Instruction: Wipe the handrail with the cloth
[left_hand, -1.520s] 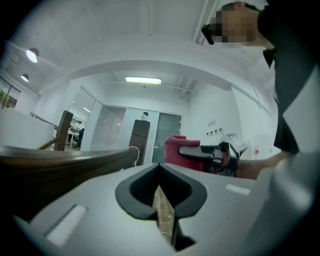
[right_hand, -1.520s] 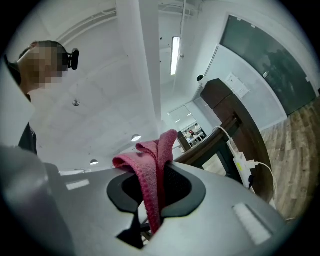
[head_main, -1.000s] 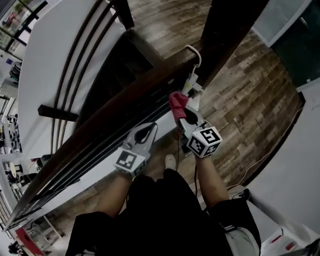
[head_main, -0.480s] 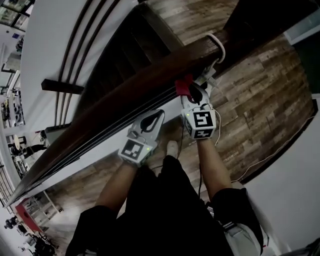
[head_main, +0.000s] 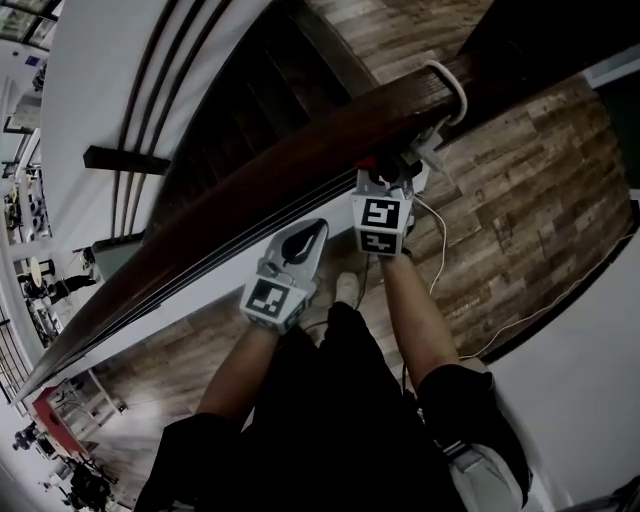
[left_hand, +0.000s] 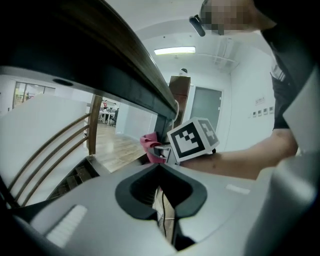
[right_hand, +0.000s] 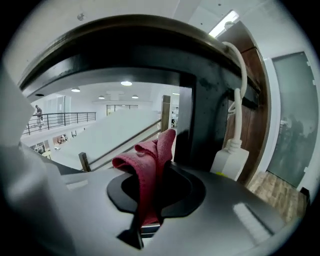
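Note:
The dark wooden handrail (head_main: 250, 190) runs diagonally from lower left to upper right. My right gripper (head_main: 376, 180) is shut on a red cloth (head_main: 367, 163) and holds it up against the rail's near edge, close to its upper end. In the right gripper view the red cloth (right_hand: 150, 152) sticks up from the jaws of the right gripper (right_hand: 151, 200), just under the handrail (right_hand: 125, 45). My left gripper (head_main: 303, 240) hangs below the rail, shut with nothing in it. The left gripper view shows the left gripper (left_hand: 160, 170), the handrail (left_hand: 125, 65) overhead, and the red cloth (left_hand: 149, 144) ahead.
A white cable (head_main: 448, 88) loops over the rail's end, down to a white power adapter (right_hand: 230, 159) beside a dark post (right_hand: 207, 125). Stairs (head_main: 240, 110) and a white wall with thin rails (head_main: 150, 90) lie beyond the rail. Wooden floor (head_main: 510, 210) lies underfoot.
My right gripper has carried the red cloth up from below the rail to the rail's near edge. The left gripper has stayed about where it was.

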